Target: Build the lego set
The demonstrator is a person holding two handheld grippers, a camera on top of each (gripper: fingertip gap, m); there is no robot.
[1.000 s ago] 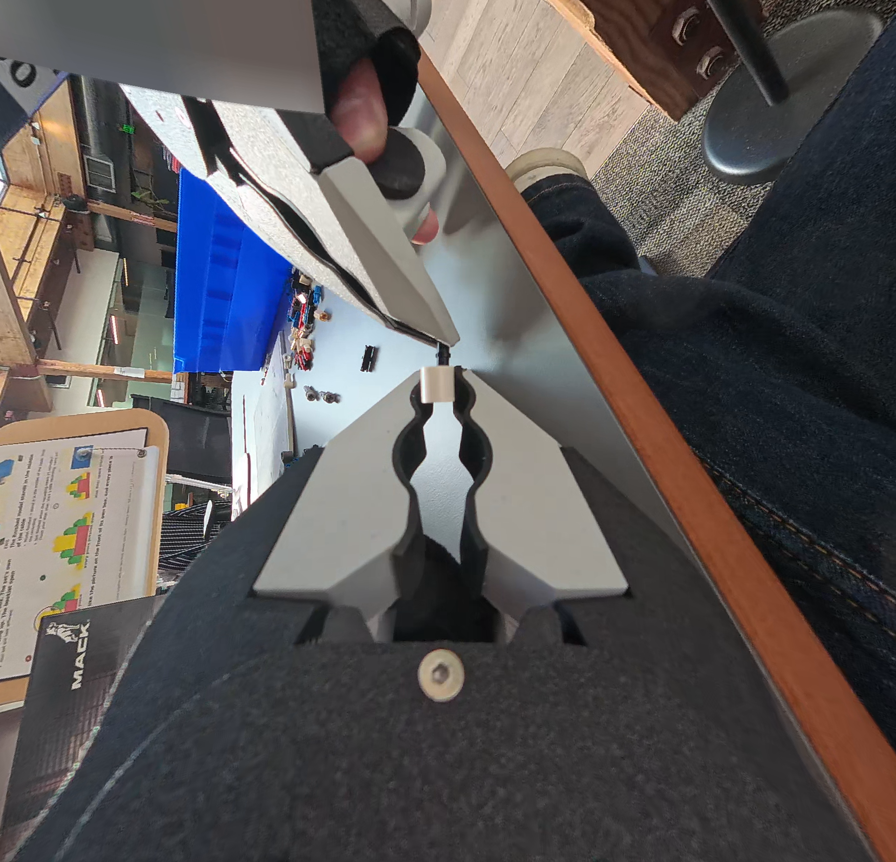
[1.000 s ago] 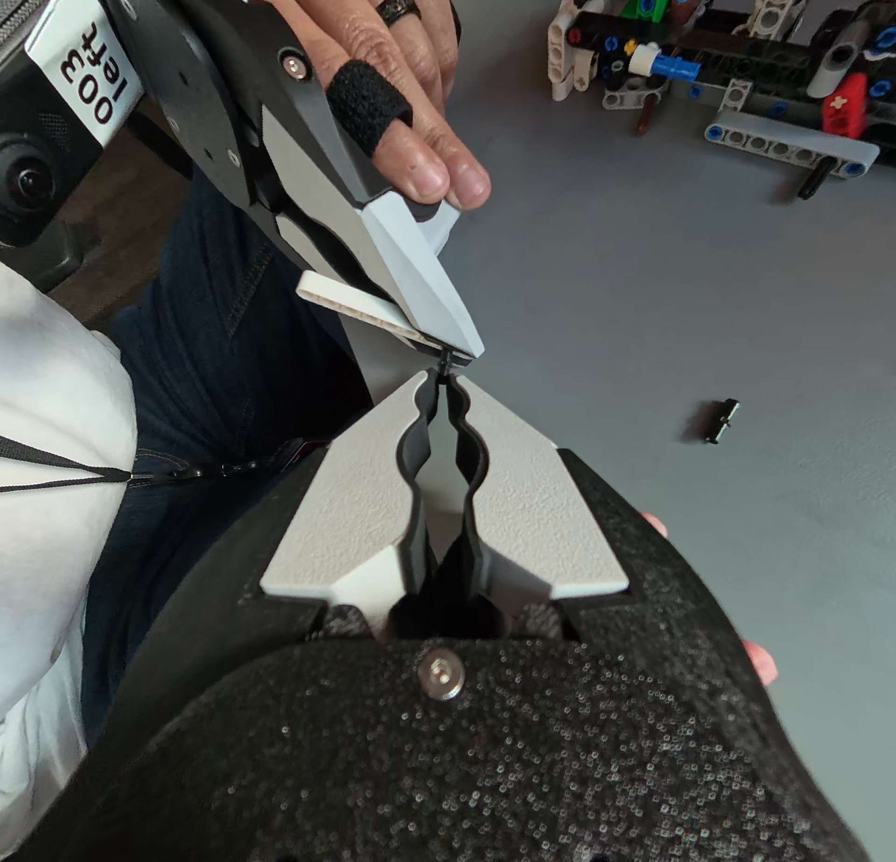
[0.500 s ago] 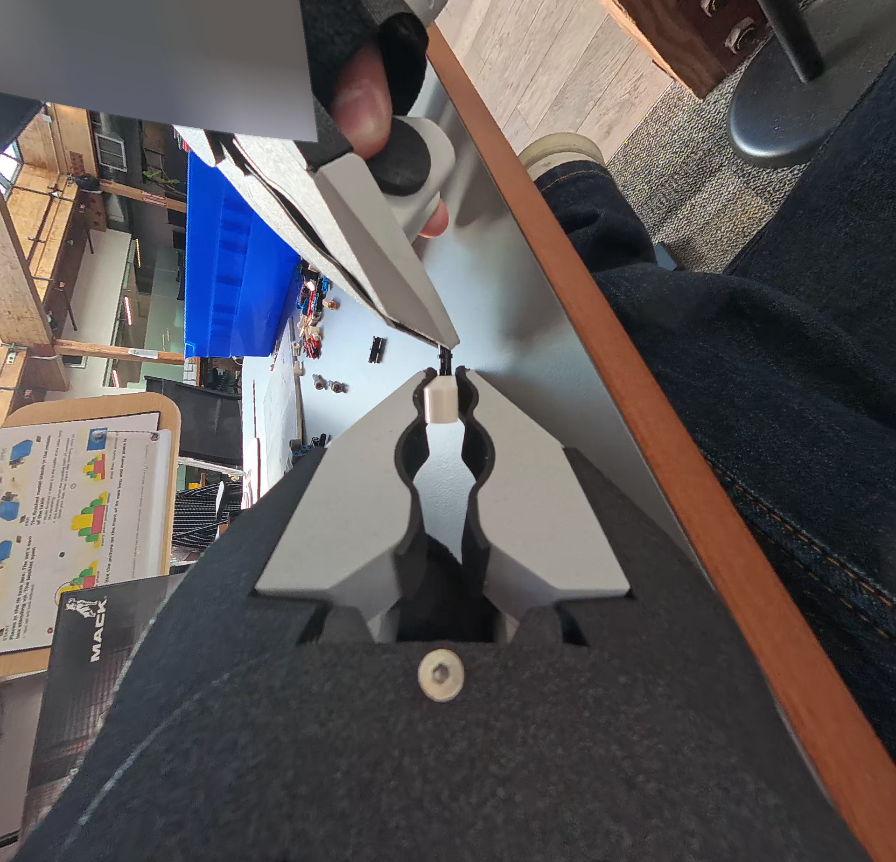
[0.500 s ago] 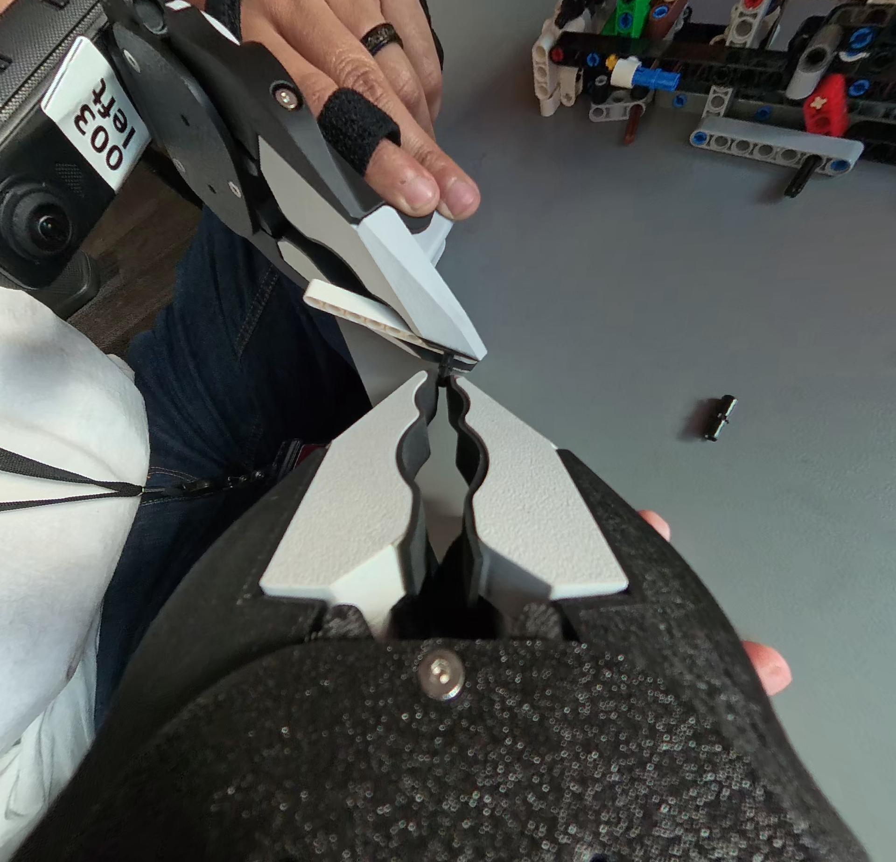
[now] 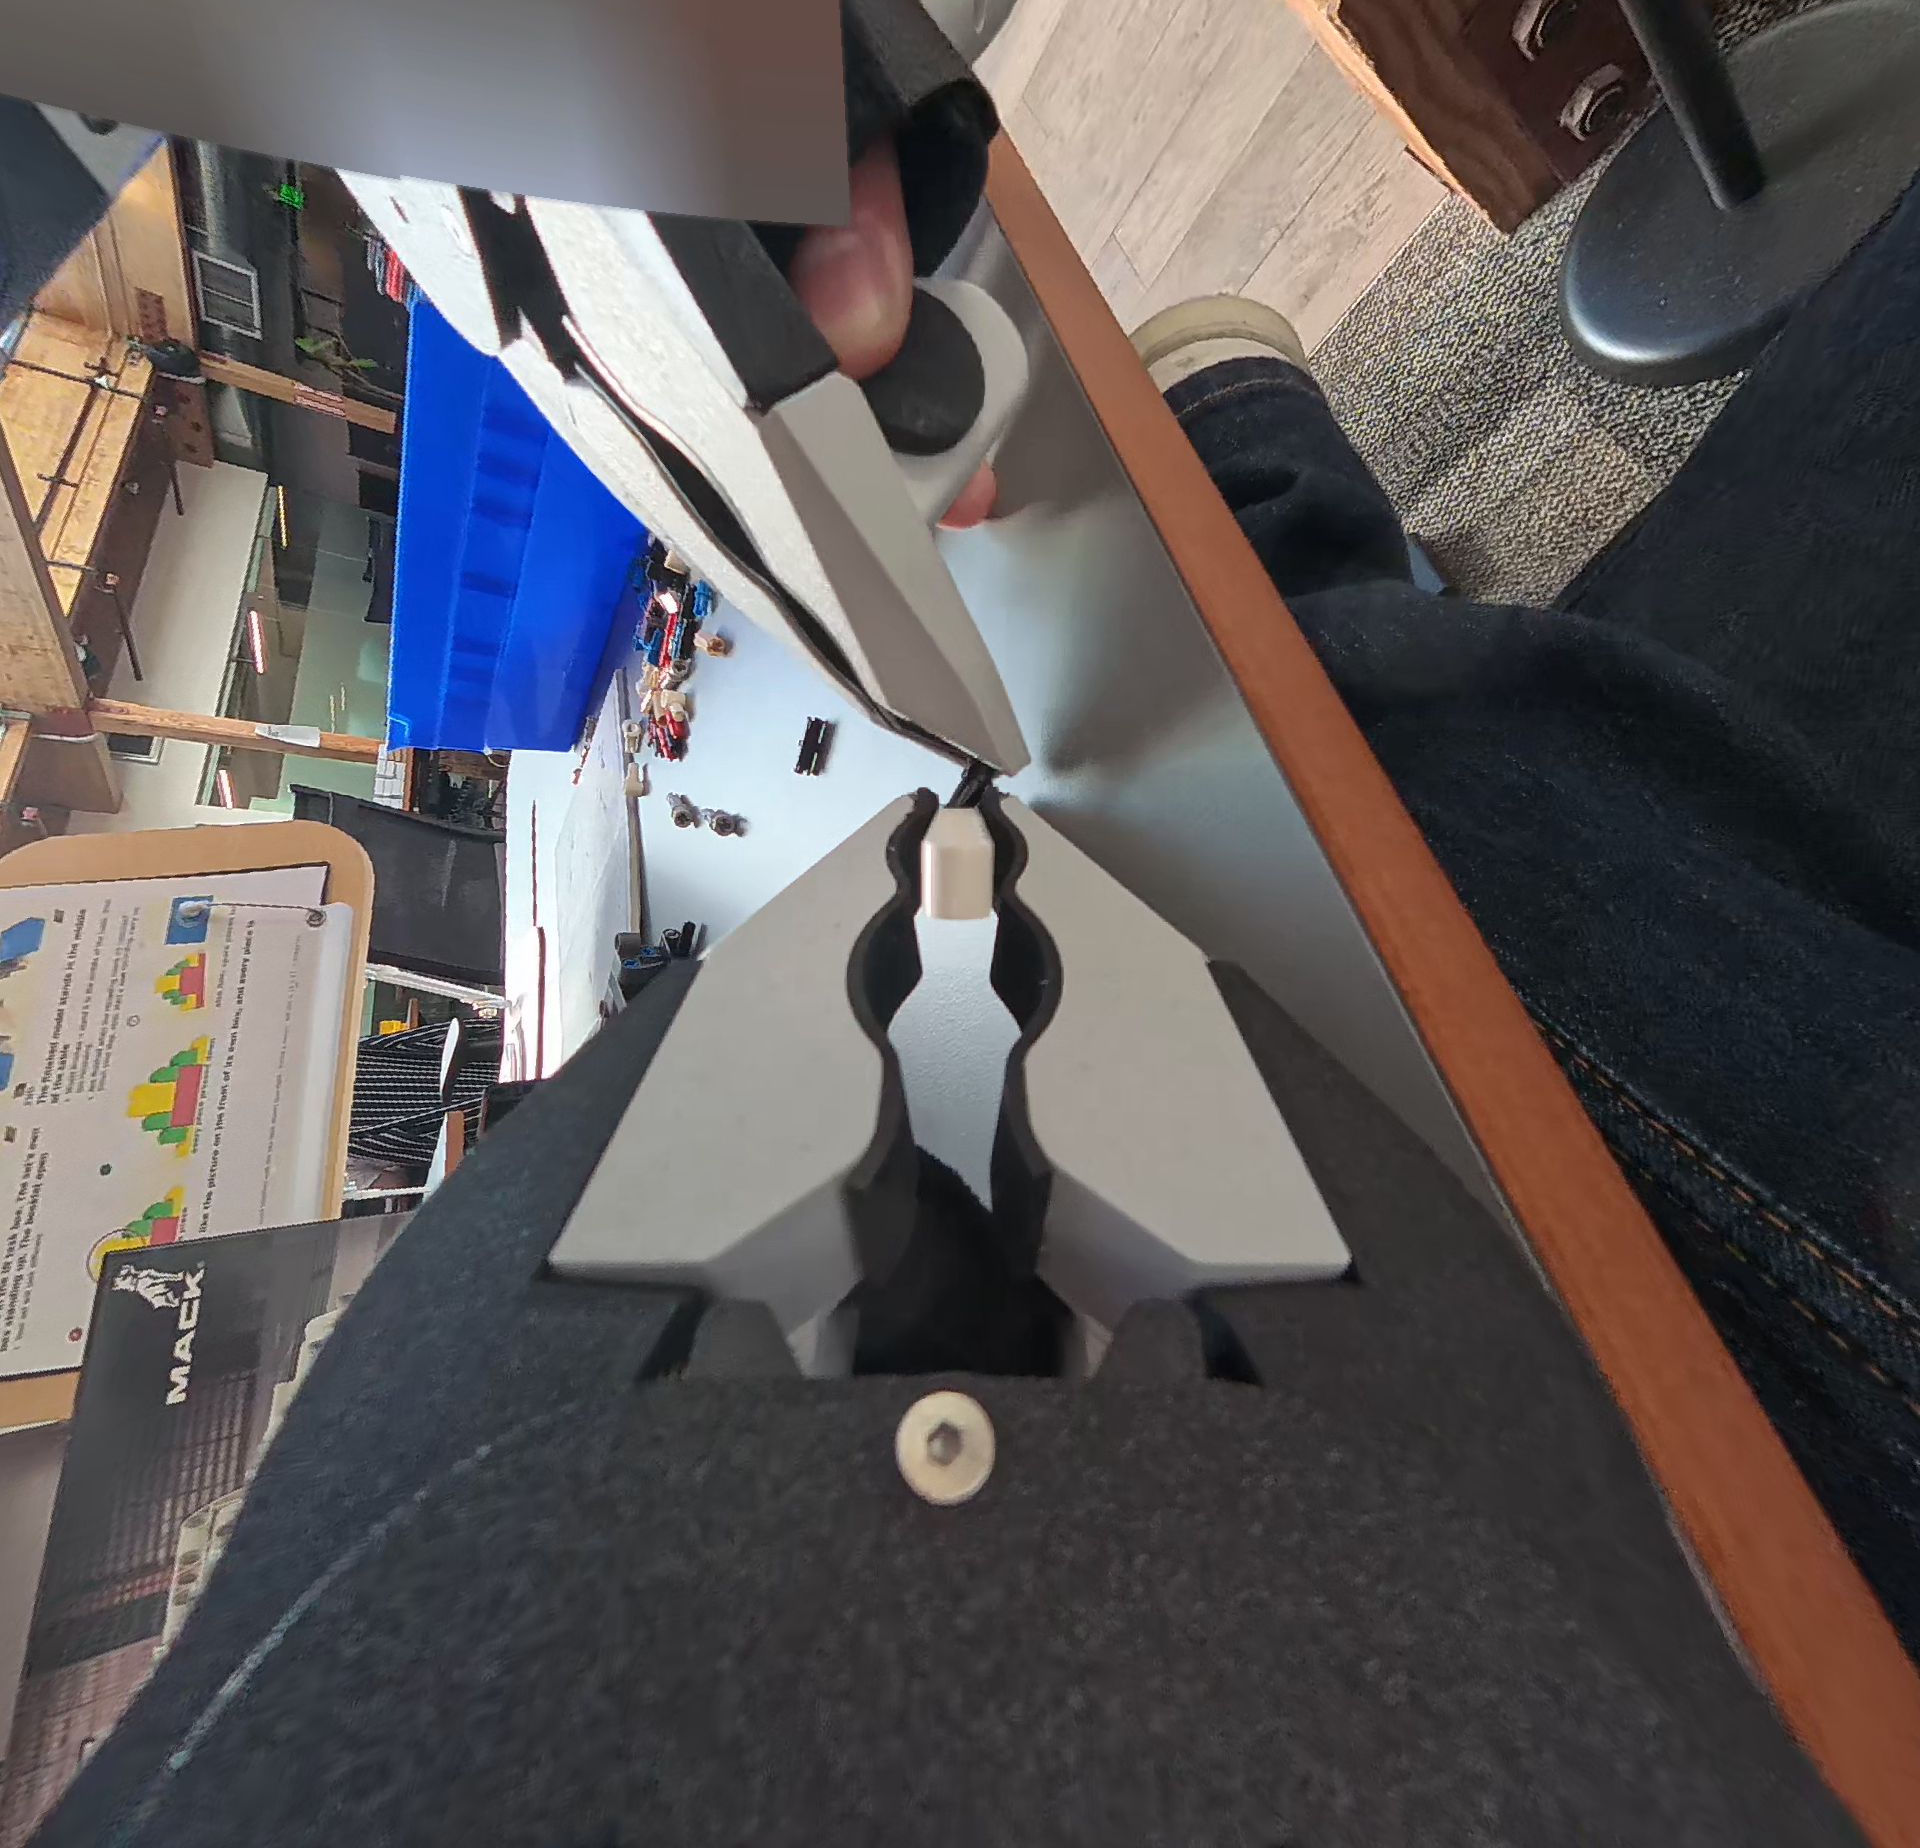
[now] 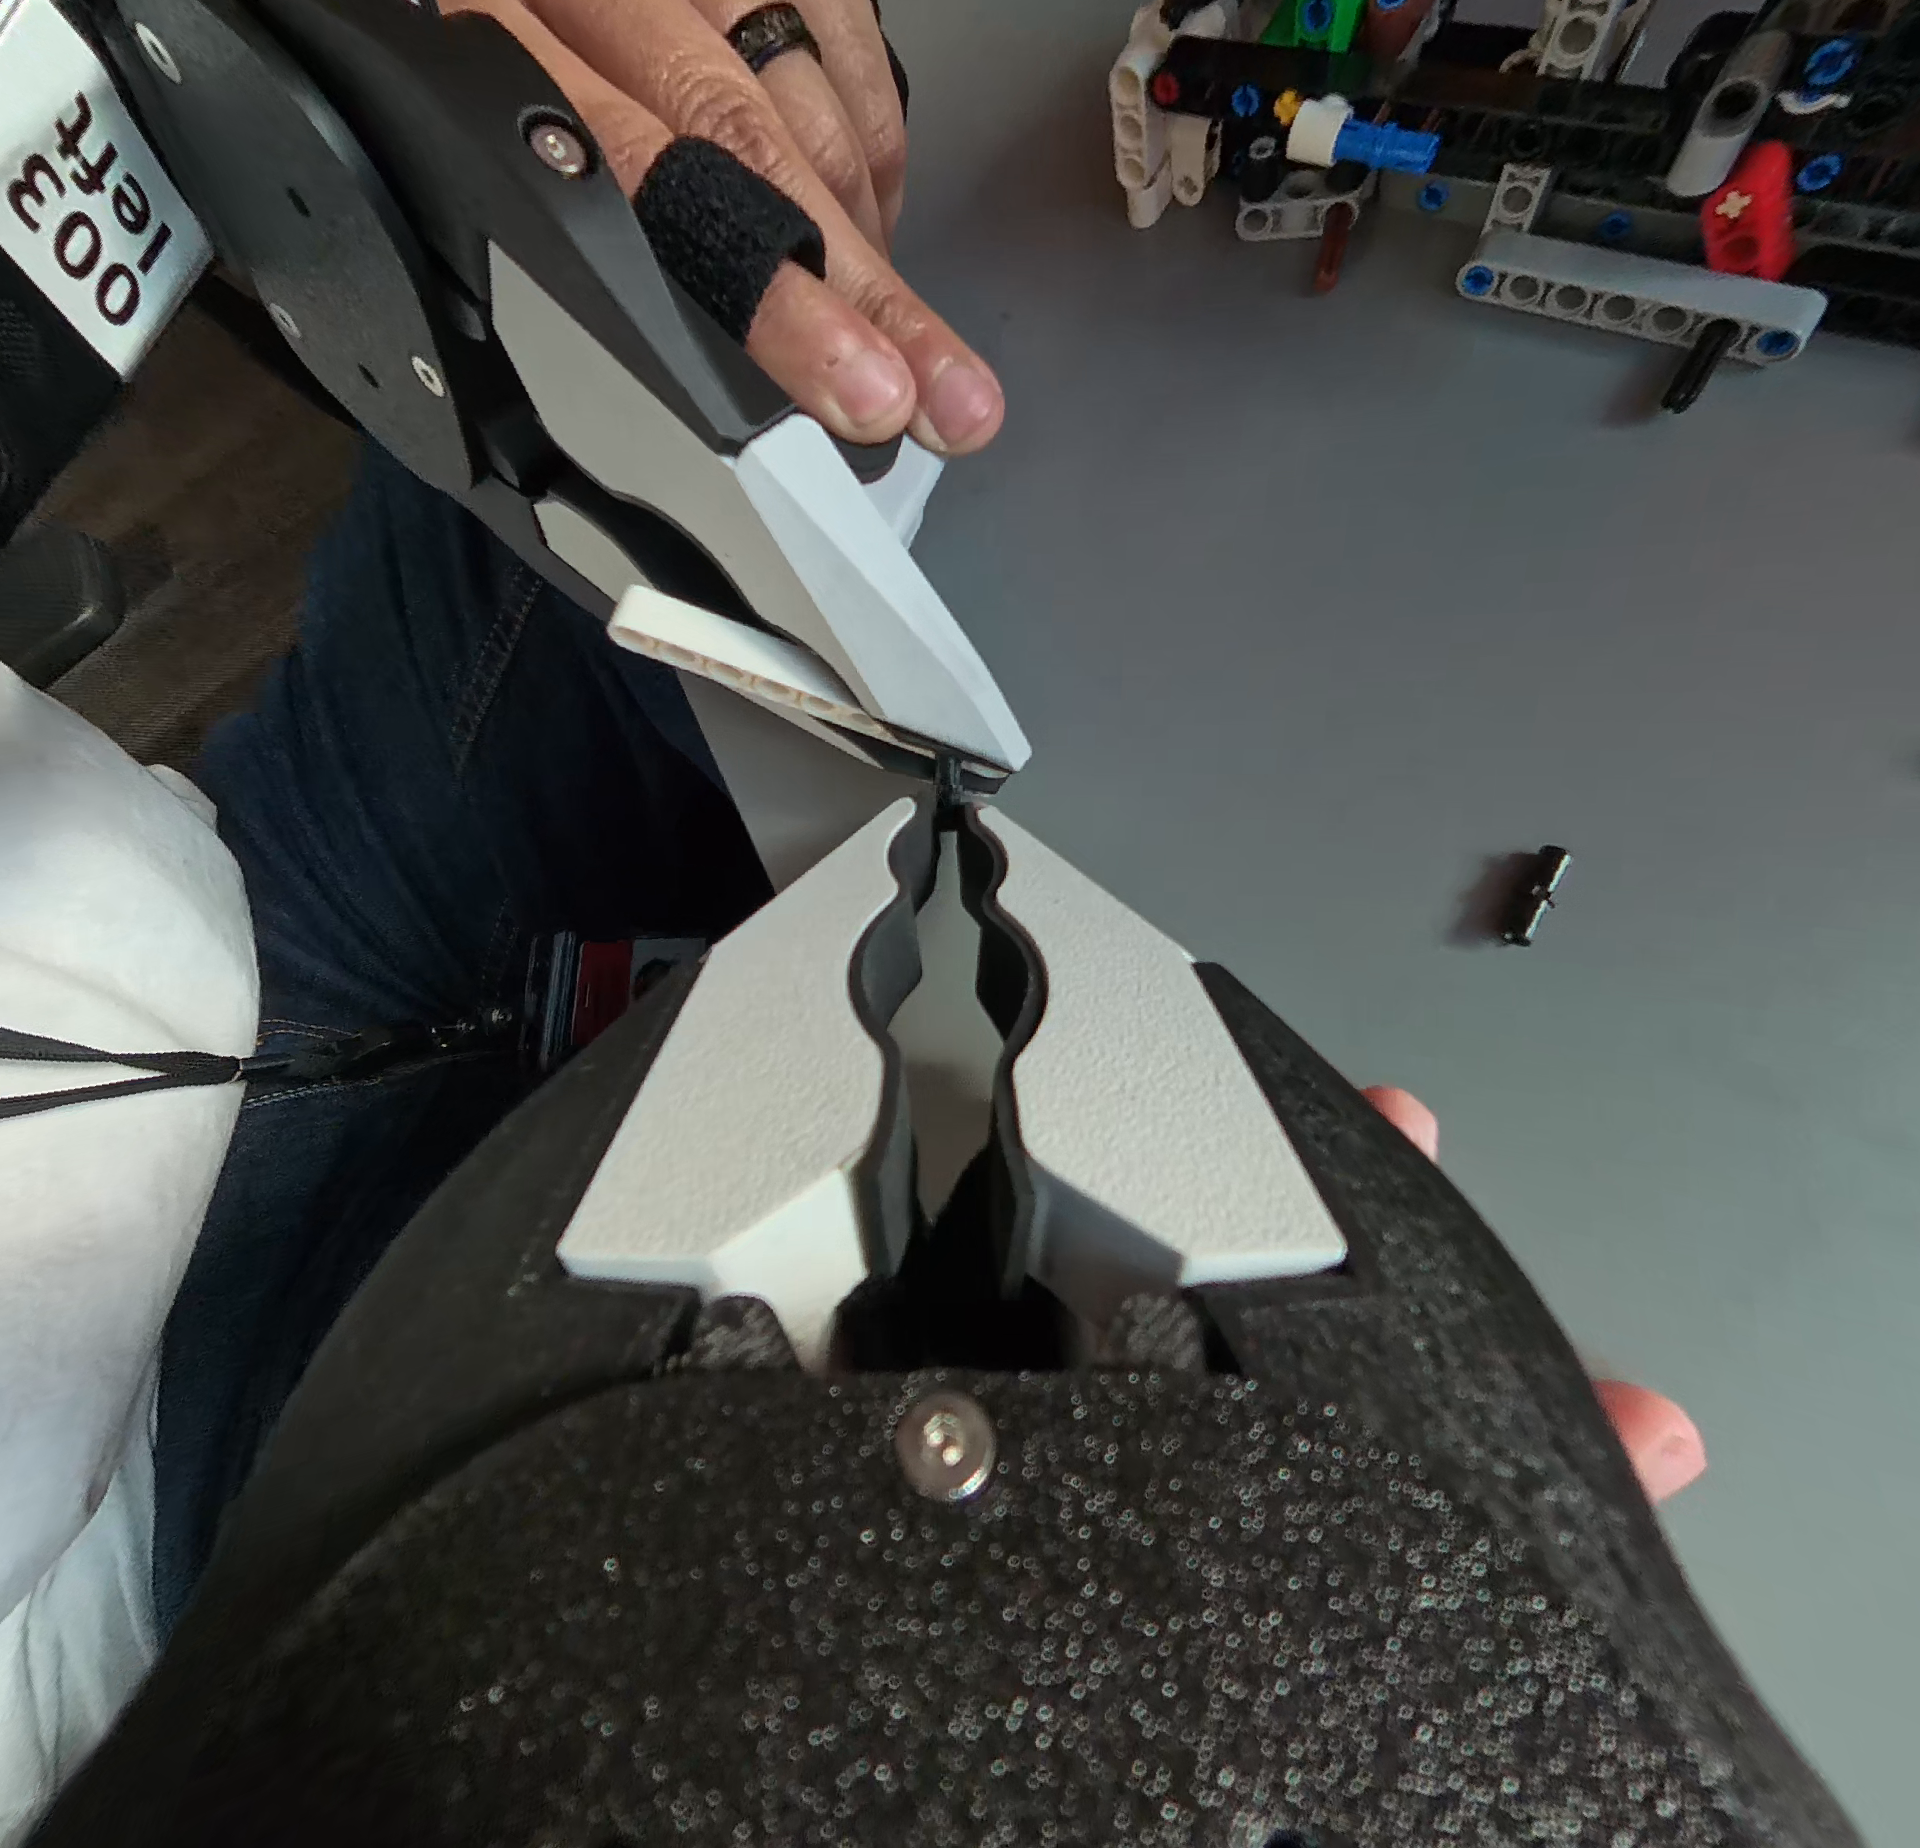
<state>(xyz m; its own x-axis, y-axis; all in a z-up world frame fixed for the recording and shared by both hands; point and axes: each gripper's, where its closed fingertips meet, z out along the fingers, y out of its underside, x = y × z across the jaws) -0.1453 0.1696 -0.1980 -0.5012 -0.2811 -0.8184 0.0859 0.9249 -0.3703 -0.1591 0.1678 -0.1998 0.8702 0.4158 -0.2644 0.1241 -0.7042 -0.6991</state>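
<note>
Both grippers meet tip to tip just above the grey table [image 6: 1351,655], near its front edge. Left gripper [image 5: 954,822] is clamped on a white lego beam [image 6: 727,655], edge-on, long axis trailing back along its fingers twd the person. Right gripper [image 6: 943,822] pinches a small black pin [image 6: 951,782], axis pointing fwd at the beam's end hole. Pin looks partly seated; next move is prob a straight push along that axis. Spare black pin [image 6: 1532,894] lies well apart to the right, partly built model [image 6: 1558,136] at the far side.

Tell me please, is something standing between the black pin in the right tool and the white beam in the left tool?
Nothing visible does. The black pin in the right tool already meets the end of the white beam held by the left tool.
</note>
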